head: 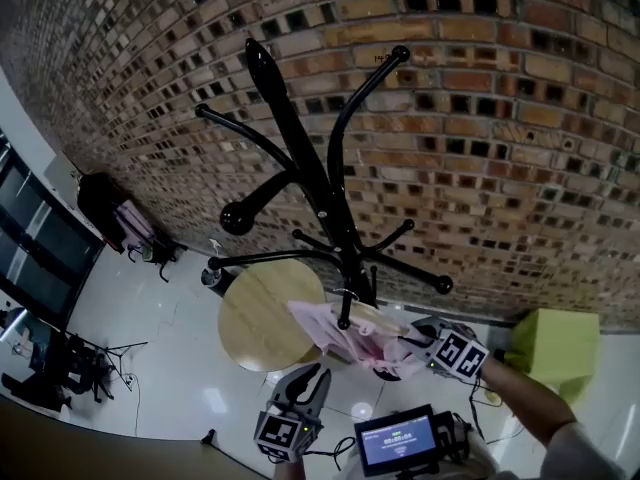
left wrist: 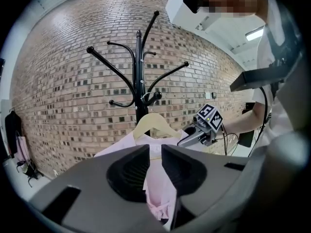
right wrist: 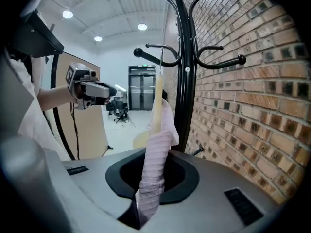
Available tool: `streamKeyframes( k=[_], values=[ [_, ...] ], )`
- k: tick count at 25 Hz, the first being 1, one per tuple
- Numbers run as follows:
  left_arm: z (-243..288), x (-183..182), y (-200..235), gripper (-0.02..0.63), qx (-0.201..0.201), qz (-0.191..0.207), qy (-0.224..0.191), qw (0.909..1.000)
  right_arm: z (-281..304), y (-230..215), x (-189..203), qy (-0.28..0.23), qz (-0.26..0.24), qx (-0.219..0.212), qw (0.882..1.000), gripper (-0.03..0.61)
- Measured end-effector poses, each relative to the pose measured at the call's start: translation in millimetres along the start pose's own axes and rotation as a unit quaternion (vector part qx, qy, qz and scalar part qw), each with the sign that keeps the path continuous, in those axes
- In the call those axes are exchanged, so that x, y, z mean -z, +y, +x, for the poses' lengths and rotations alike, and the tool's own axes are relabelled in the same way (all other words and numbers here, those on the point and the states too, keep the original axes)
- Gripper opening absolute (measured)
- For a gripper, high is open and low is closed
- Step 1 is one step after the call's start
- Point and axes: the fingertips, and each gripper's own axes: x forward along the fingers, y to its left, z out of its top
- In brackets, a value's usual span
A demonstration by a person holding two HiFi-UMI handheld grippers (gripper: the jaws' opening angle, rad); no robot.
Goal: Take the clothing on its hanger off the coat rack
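A black coat rack [head: 310,168] with curved arms stands before a brick wall. A small pink garment [head: 345,333] hangs on a pale wooden hanger [left wrist: 151,122] close to the pole. The hanger's thin hook rises to a lower arm of the rack [right wrist: 181,57]; I cannot tell whether it rests on that arm. My right gripper [head: 405,343] is shut on the garment [right wrist: 153,174] at one shoulder. My left gripper [head: 310,376] hovers a little in front of the garment with its jaws a narrow gap apart. The pink cloth [left wrist: 121,147] shows beyond that gap, and nothing is gripped.
A round wooden tabletop [head: 265,318] sits beside the rack's foot. A yellow-green box [head: 555,353] stands to the right by the wall. A small lit screen [head: 398,441] is at my chest. A tan board [right wrist: 90,130] and glass doors [right wrist: 141,89] lie behind.
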Motion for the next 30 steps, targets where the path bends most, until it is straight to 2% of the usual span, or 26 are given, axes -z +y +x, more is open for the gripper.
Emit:
streamKeyframes(
  k=[9, 17, 22, 30],
  values=[
    [-4.1, 0.9, 29.1, 0.077, 0.053, 0.019, -0.017, 0.9982, -20.9, 34.8, -28.7, -0.008, 0.003, 0.03, 1.0, 0.032],
    [-0.8, 16.1, 45.3, 0.077, 0.106, 0.037, -0.037, 0.993, -27.6, 64.9, -35.2, -0.004, 0.011, 0.055, 0.998, 0.032],
    [12.0, 25.9, 27.6, 0.077, 0.156, 0.041, -0.044, 0.9859, -45.4, 87.5, -17.1, 0.003, 0.037, 0.083, 0.996, 0.032],
    [33.0, 26.5, -18.9, 0.075, 0.242, 0.062, -0.042, 0.9674, -82.8, 113.2, 9.1, -0.015, 0.087, 0.154, 0.984, 0.032]
  ],
)
